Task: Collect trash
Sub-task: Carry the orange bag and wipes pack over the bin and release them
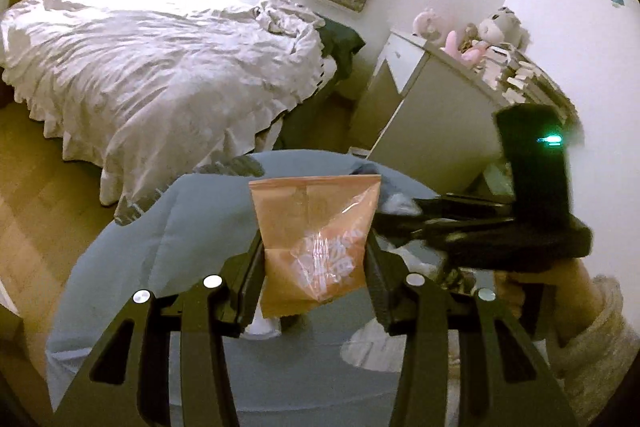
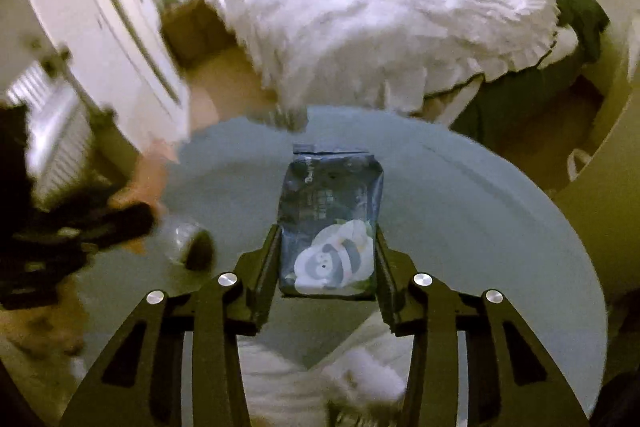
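An orange snack bag [image 1: 312,223] with a clear crinkled window stands upright between the fingers of my left gripper [image 1: 316,247], which is shut on its sides. My right gripper [image 2: 328,251] is shut on a dark blue packet [image 2: 330,211] printed with a white panda. Both hang over a wide blue-grey bag [image 2: 460,211], also under the left gripper [image 1: 160,227]. White crumpled paper [image 2: 360,379] lies inside it below the right gripper. A clear cup-like item [image 2: 188,239] shows blurred beside the other hand. A hand in a pale sleeve [image 1: 560,291] holds the black right gripper at the right edge.
A bed with a rumpled white duvet [image 1: 140,67] lies beyond the bag. A white cabinet [image 1: 420,99] topped with plush toys and books stands at the right. Wooden floor [image 1: 36,187] runs along the left. A white door [image 2: 108,27] and radiator [image 2: 52,131] are at the left.
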`<state>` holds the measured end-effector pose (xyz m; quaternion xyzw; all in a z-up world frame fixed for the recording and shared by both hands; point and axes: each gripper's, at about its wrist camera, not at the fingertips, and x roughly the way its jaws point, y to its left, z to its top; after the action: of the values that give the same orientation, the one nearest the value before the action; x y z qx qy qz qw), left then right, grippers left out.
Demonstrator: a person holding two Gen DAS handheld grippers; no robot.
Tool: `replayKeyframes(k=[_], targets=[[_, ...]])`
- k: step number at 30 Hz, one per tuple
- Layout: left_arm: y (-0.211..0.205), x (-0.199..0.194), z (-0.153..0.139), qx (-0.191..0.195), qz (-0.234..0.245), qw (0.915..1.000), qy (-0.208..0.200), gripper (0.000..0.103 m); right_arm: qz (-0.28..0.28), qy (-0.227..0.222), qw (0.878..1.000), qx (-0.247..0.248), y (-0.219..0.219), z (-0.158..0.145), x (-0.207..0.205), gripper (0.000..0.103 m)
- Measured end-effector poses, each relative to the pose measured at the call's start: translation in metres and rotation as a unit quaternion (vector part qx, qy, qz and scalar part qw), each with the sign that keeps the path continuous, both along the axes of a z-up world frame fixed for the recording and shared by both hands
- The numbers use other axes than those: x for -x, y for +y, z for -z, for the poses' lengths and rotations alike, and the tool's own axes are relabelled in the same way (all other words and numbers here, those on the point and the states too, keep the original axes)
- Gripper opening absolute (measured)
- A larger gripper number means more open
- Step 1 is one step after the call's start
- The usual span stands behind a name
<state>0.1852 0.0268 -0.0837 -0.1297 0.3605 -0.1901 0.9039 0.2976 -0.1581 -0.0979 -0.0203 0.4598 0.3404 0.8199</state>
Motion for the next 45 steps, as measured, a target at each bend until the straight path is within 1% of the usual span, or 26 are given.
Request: replayKeyframes(k=[3, 5, 7, 8, 10, 11, 12, 14, 15, 17, 18, 20, 21, 24, 27, 32, 34, 39, 42, 45], targets=[[-0.015, 0.006, -0.011, 0.0, 0.014, 0.9998, -0.014, 0.045, 0.033, -0.018, 0.997, -0.075, -0.044, -0.023, 0.023, 0.042], [-0.029, 0.009, -0.018, 0.002, 0.029, 0.9994, -0.02, 0.045, 0.059, -0.033, 0.991, -0.114, -0.076, -0.033, 0.041, 0.042], [-0.053, 0.013, -0.026, 0.002, 0.05, 0.9984, -0.028, 0.045, 0.102, -0.051, 0.983, -0.147, -0.12, -0.04, 0.063, 0.042], [-0.064, 0.014, -0.029, 0.003, 0.061, 0.9977, -0.031, 0.045, 0.116, -0.056, 0.98, -0.153, -0.134, -0.042, 0.07, 0.042], [-0.096, 0.016, -0.035, 0.004, 0.09, 0.9953, -0.036, 0.045, 0.166, -0.077, 0.97, -0.163, -0.181, -0.043, 0.092, 0.042], [-0.113, 0.017, -0.037, 0.004, 0.104, 0.9938, -0.038, 0.045, 0.182, -0.081, 0.966, -0.167, -0.197, -0.043, 0.101, 0.042], [-0.126, 0.018, -0.038, 0.004, 0.116, 0.9925, -0.039, 0.045, 0.212, -0.087, 0.958, -0.174, -0.226, -0.041, 0.114, 0.042], [-0.155, 0.019, -0.04, 0.004, 0.141, 0.9891, -0.041, 0.045, 0.248, -0.096, 0.948, -0.173, -0.261, -0.037, 0.131, 0.042], [-0.177, 0.02, -0.041, 0.004, 0.158, 0.9865, -0.043, 0.045, 0.276, -0.099, 0.941, -0.172, -0.288, -0.032, 0.142, 0.042], [-0.208, 0.021, -0.041, 0.006, 0.183, 0.9821, -0.043, 0.045, 0.306, -0.097, 0.931, -0.175, -0.319, -0.026, 0.153, 0.042], [-0.22, 0.023, -0.041, 0.007, 0.192, 0.9805, -0.043, 0.045, 0.33, -0.097, 0.923, -0.176, -0.34, -0.021, 0.161, 0.042], [-0.248, 0.025, -0.04, 0.009, 0.213, 0.9761, -0.043, 0.045, 0.359, -0.098, 0.911, -0.179, -0.368, -0.013, 0.17, 0.042], [-0.265, 0.025, -0.039, 0.008, 0.225, 0.9735, -0.042, 0.045, 0.376, -0.099, 0.902, -0.185, -0.384, -0.008, 0.176, 0.042], [-0.301, 0.026, -0.036, 0.008, 0.249, 0.9677, -0.038, 0.045, 0.409, -0.102, 0.887, -0.186, -0.411, 0.005, 0.18, 0.042], [-0.328, 0.027, -0.032, 0.006, 0.265, 0.9634, -0.037, 0.045, 0.427, -0.105, 0.877, -0.195, -0.426, 0.016, 0.182, 0.042], [-0.369, 0.024, -0.021, 0.001, 0.286, 0.9581, -0.022, 0.045, 0.447, -0.11, 0.866, -0.195, -0.443, 0.031, 0.179, 0.042], [-0.381, 0.022, -0.018, -0.001, 0.291, 0.9565, -0.017, 0.045, 0.453, -0.11, 0.863, -0.196, -0.45, 0.037, 0.184, 0.042], [-0.402, 0.018, -0.01, -0.011, 0.303, 0.9528, -0.008, 0.045, 0.468, -0.109, 0.855, -0.197, -0.465, 0.046, 0.182, 0.042], [-0.41, 0.017, -0.004, -0.012, 0.307, 0.9517, -0.002, 0.045, 0.47, -0.108, 0.854, -0.194, -0.467, 0.049, 0.182, 0.042], [-0.418, 0.017, 0.0, -0.013, 0.309, 0.9511, 0.003, 0.045, 0.473, -0.108, 0.853, -0.191, -0.465, 0.048, 0.191, 0.042]])
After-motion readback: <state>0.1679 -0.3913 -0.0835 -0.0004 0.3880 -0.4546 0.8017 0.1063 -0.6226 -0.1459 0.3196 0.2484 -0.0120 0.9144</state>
